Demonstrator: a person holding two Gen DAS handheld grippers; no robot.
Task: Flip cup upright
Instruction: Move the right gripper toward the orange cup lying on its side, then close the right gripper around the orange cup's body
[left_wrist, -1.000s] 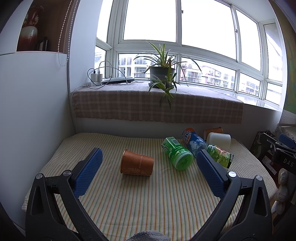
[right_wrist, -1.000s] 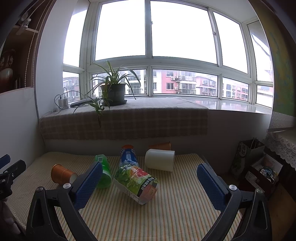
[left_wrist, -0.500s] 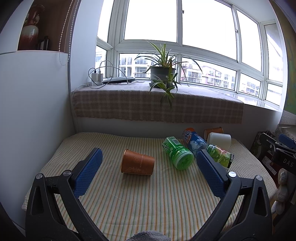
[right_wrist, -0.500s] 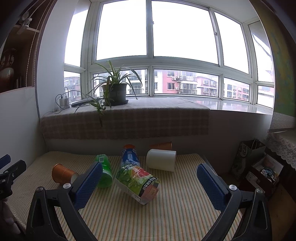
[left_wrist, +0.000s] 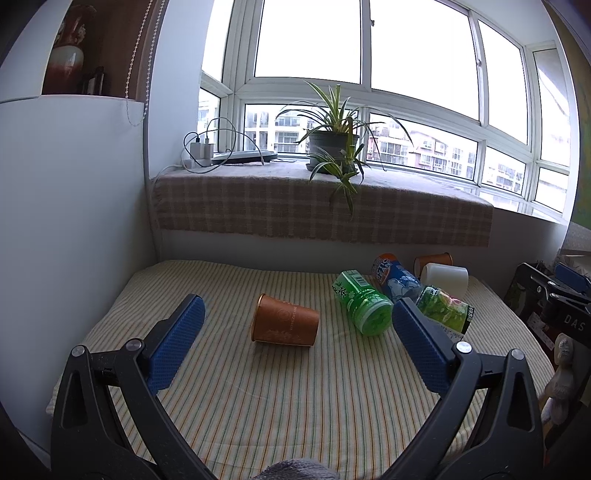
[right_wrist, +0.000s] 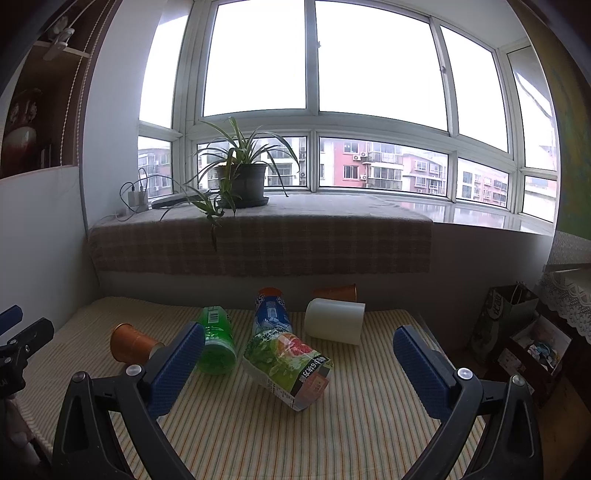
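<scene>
The brown paper cup (left_wrist: 285, 325) lies on its side on the striped tablecloth (left_wrist: 295, 406), near the middle of the table and a bit toward the left edge. Nothing has been flipped yet. The whole job is left to do.

The left gripper (left_wrist: 297, 339) points at the cup, with its jaws wide apart and holding nothing. The right gripper (right_wrist: 298, 363) has its jaws wide apart too, and is empty.

The left view shows the cup's side and rim well. In the right view the cup (right_wrist: 131, 343) is partly hidden behind a blue finger. The right view shows the fruit drink carton (right_wrist: 291, 363) up close, and the white cup (right_wrist: 334, 321) and green bottle (right_wrist: 216, 345) lying farther back.
</scene>
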